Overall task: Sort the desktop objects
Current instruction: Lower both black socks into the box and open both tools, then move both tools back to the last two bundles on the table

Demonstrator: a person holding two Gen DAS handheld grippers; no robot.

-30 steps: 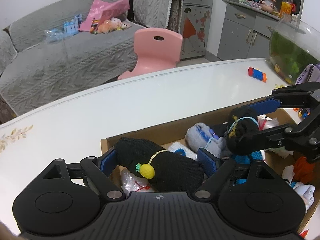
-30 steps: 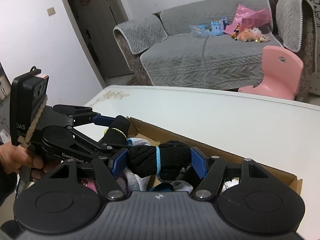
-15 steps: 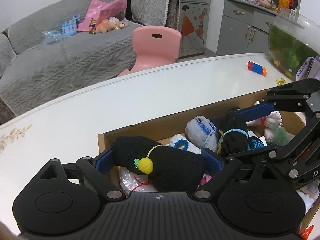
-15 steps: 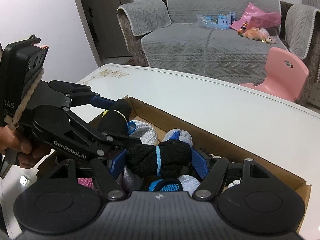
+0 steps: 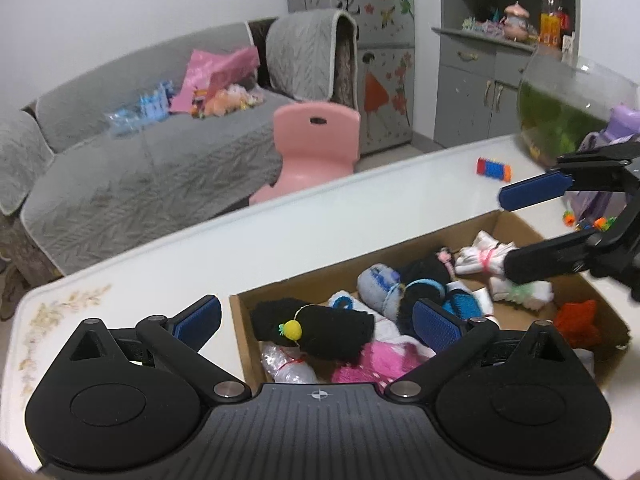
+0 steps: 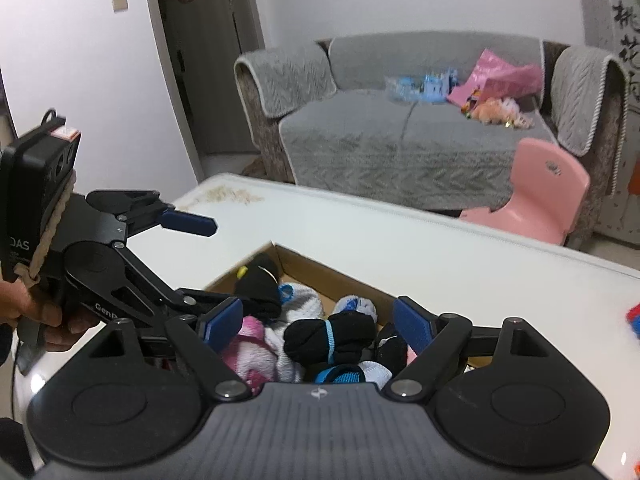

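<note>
Now both grippers, left gripper (image 5: 316, 322) and right gripper (image 6: 318, 322), gape empty above the box (image 5: 400, 254); black sock roll (image 5: 320, 330) lies at 6 o'clock, apparently dropped in for sorting.

Two black sock rolls (image 5: 316, 330) (image 5: 420, 280), one cardboard box (image 5: 400, 248), one pink chair (image 5: 316, 148), one fishbowl (image 5: 568, 108).

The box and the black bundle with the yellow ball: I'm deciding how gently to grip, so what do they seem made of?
The box looks like plain brown cardboard, matte, with a raw cut rim showing. The black bundle looks like soft knit fabric, probably rolled socks: fuzzy, dull surface with rounded folds. Its yellow ball seems a small plush or knit charm on a thin cord; the material is unclear.
</note>
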